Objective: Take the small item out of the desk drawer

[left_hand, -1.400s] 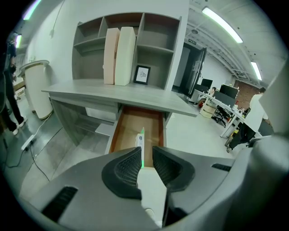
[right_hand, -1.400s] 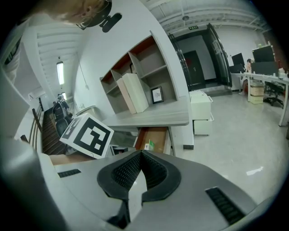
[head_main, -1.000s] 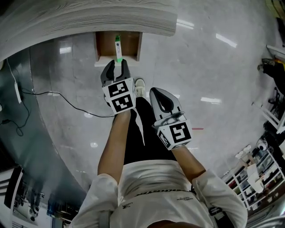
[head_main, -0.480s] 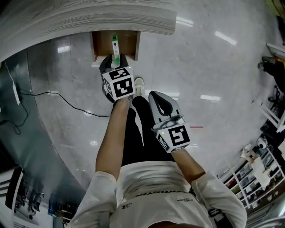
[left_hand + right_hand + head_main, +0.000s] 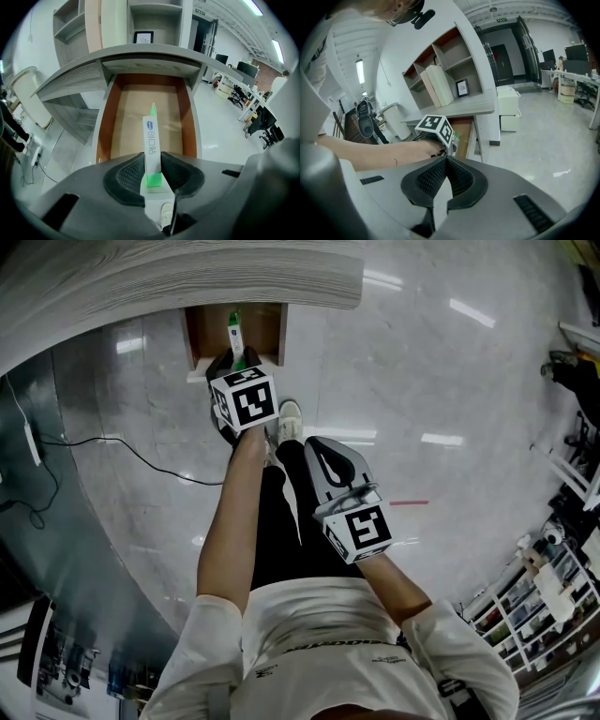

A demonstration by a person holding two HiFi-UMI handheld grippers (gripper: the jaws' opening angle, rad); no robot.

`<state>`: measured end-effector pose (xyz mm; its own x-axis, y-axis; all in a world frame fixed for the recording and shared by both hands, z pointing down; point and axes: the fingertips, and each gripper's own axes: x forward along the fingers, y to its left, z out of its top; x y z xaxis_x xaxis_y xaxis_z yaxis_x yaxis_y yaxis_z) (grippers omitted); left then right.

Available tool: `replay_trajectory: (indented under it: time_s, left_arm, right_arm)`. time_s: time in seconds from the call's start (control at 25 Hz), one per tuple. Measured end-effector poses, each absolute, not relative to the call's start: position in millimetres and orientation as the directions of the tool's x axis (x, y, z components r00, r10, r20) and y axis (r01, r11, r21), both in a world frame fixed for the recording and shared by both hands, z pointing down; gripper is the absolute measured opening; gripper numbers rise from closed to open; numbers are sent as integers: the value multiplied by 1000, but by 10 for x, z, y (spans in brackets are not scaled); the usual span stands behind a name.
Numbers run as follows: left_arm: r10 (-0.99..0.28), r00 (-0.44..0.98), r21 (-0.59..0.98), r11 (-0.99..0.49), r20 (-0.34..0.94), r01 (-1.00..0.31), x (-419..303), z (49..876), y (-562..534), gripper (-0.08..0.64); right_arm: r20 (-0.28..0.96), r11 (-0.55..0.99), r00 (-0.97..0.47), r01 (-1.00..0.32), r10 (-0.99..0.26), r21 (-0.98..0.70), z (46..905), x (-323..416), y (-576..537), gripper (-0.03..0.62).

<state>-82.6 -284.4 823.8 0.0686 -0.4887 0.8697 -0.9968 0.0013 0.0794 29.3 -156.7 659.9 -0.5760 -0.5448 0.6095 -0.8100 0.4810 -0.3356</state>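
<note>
A white tube with a green end (image 5: 151, 136) sticks out over the open wooden drawer (image 5: 104, 126) under the grey desk (image 5: 150, 54). My left gripper (image 5: 152, 158) has the tube between its black pads, which touch it on both sides while the jaws are closing. In the head view the left gripper (image 5: 232, 358) is at the drawer (image 5: 200, 334) front, with the tube (image 5: 233, 331) pointing into it. My right gripper (image 5: 313, 442) hangs back over the person's leg, shut and empty. The right gripper view shows its pads (image 5: 446, 158) meeting, with the left gripper's marker cube (image 5: 436, 129) ahead.
A black cable (image 5: 112, 442) runs across the glossy floor on the left. The person's shoe (image 5: 292, 417) is just below the drawer. Shelving with clutter (image 5: 553, 587) stands at the far right. A wall shelf unit (image 5: 445, 75) rises behind the desk.
My left gripper has moved forward to the drawer front with the tube in it. The right gripper has drifted slightly left and forward, still shut.
</note>
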Motion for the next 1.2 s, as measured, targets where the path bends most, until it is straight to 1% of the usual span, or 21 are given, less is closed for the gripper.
replay_trajectory:
  time_s: [0.2, 0.64, 1.2]
  left_arm:
    - [-485, 69, 91, 23, 872, -996, -811, 8241, -2829, 106]
    - [-529, 98, 123, 12, 843, -992, -799, 7944, -2774, 104]
    - [-619, 120, 131, -29, 776, -991, -838, 6950, -2403, 104]
  right_arm:
    - [607, 465, -563, -821, -561, -331, 6574, 356, -1545, 32]
    - [588, 452, -539, -838, -603, -305, 6420, 371, -1547, 31]
    - [508, 450, -525, -850, -683, -273, 5710, 322, -1446, 31]
